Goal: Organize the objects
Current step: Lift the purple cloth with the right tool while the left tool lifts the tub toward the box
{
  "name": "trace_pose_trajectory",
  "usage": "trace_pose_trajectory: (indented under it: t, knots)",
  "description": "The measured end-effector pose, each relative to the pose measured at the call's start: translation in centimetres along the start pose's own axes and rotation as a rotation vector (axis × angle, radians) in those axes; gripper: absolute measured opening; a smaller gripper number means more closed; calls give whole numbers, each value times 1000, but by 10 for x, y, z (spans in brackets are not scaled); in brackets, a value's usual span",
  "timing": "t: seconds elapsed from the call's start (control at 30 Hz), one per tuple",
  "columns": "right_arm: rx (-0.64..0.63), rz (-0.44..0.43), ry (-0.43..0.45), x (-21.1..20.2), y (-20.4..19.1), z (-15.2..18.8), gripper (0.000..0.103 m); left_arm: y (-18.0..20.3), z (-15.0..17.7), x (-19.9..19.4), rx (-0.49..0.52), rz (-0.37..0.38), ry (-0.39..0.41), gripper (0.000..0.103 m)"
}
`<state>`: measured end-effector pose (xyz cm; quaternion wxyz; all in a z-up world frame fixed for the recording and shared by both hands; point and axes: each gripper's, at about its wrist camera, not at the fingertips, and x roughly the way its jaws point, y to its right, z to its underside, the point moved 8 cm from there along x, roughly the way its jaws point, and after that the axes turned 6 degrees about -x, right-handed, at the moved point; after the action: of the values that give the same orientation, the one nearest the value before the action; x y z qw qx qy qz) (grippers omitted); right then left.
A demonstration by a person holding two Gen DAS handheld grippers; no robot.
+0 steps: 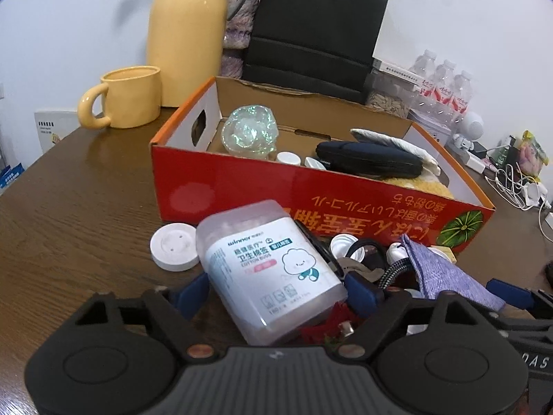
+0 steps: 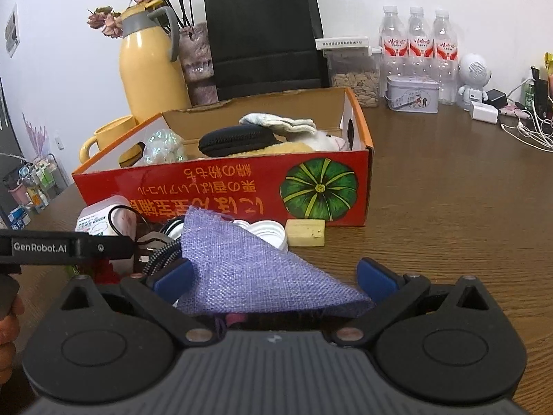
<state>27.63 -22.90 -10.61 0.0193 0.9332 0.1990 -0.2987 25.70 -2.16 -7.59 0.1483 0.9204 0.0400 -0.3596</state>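
A clear jar of cotton buds (image 1: 273,273) lies tilted on a pile of small items in front of the red cardboard box (image 1: 345,200). My left gripper (image 1: 276,290) has a blue pad against each side of the jar. A purple woven cloth (image 2: 249,269) lies over the same pile, between the wide-apart pads of my right gripper (image 2: 274,278), which stands open. The box (image 2: 221,190) holds an iridescent ball (image 1: 249,131), a black pouch (image 1: 369,159) and a white cloth. Cables and white lids (image 2: 266,230) show under the purple cloth.
A white disc (image 1: 174,247) and a yellow block (image 2: 306,233) lie on the wooden table by the box. Behind it stand a yellow mug (image 1: 128,97), a yellow flask (image 1: 186,34), a black bag (image 1: 311,27), water bottles (image 2: 418,41) and a tin (image 2: 411,95). Chargers and cables (image 2: 528,128) lie far right.
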Motion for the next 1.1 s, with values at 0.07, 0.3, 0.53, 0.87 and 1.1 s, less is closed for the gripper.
trace_pose_trajectory:
  t: [0.07,0.3,0.53,0.87,1.1]
  knots:
    - [-4,-14,19,-4,-2,-1,95,-1,1,-3,10,6,6,78]
    - [-10,-48,29,-8,-7,3,53,-7,5,-11,36,19,16,73]
    - [-1,-35,117,-26,-6,1,46,-11,8,-17,43,26,21,71]
    - [23,-55,124,-34,-6,6,24,-14,11,-21,52,29,21,71]
    - [17,-35,191,-51,-7,2,14,-15,13,-26,77,19,37,69]
